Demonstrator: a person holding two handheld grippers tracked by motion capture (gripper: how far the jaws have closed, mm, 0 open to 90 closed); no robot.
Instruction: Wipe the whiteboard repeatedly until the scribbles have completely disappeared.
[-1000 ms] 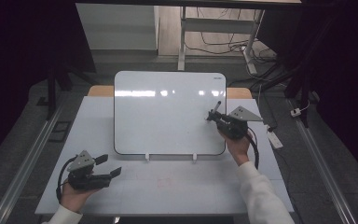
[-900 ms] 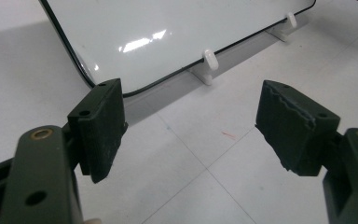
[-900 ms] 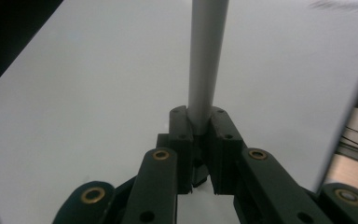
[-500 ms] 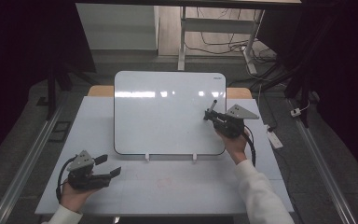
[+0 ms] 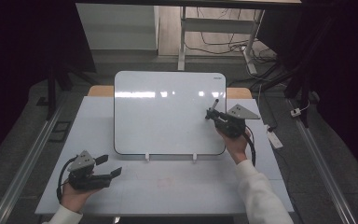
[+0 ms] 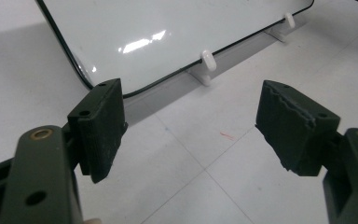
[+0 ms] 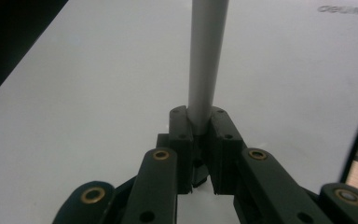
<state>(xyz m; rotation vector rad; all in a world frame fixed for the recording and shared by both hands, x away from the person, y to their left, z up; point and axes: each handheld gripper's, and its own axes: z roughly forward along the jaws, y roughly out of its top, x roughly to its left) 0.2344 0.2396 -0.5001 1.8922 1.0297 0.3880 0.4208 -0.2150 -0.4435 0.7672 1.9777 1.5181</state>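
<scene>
Marker pinched near base between closed jaws of right gripper, tip over whiteboard right side. Risk: shallow grip lets marker pivot or slip under pressure. Left gripper wide open, empty, on table.

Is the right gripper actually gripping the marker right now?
Touching. In the right gripper view the right gripper has both jaws closed against the grey marker, with no gap on either side.
</scene>
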